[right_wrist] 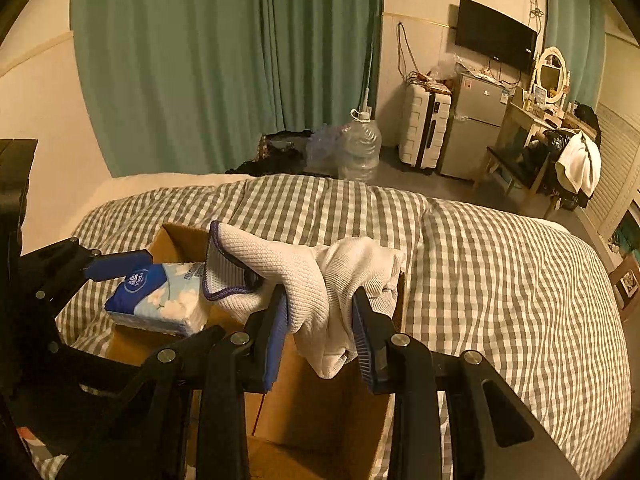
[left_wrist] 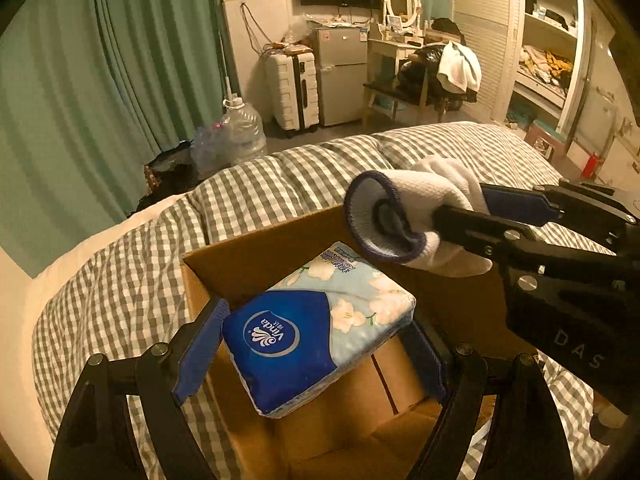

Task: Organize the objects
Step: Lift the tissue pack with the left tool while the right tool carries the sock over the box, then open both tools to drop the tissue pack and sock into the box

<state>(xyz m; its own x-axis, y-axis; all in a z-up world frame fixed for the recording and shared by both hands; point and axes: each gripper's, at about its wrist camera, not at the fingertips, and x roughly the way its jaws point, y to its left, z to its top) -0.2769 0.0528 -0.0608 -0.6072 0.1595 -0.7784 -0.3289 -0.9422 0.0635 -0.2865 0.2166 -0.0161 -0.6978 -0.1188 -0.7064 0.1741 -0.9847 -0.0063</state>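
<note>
Left gripper (left_wrist: 316, 344) clamps tissue pack (left_wrist: 316, 332), right gripper (right_wrist: 320, 320) pinches white sock (right_wrist: 296, 280), both poised over cardboard box (left_wrist: 248, 256) below for dropping in.

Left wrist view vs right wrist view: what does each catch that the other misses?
Only the left wrist view shows the open wardrobe shelves and the cardboard box floor beneath the tissue pack, which sits between the left hand-held gripper pads. Only the right wrist view shows the white sock pinched between the right hand-held gripper pads from behind, plus the bed's right side. Both share the box, pack, sock, checkered duvet, curtain, suitcase, fridge and TV.
</note>
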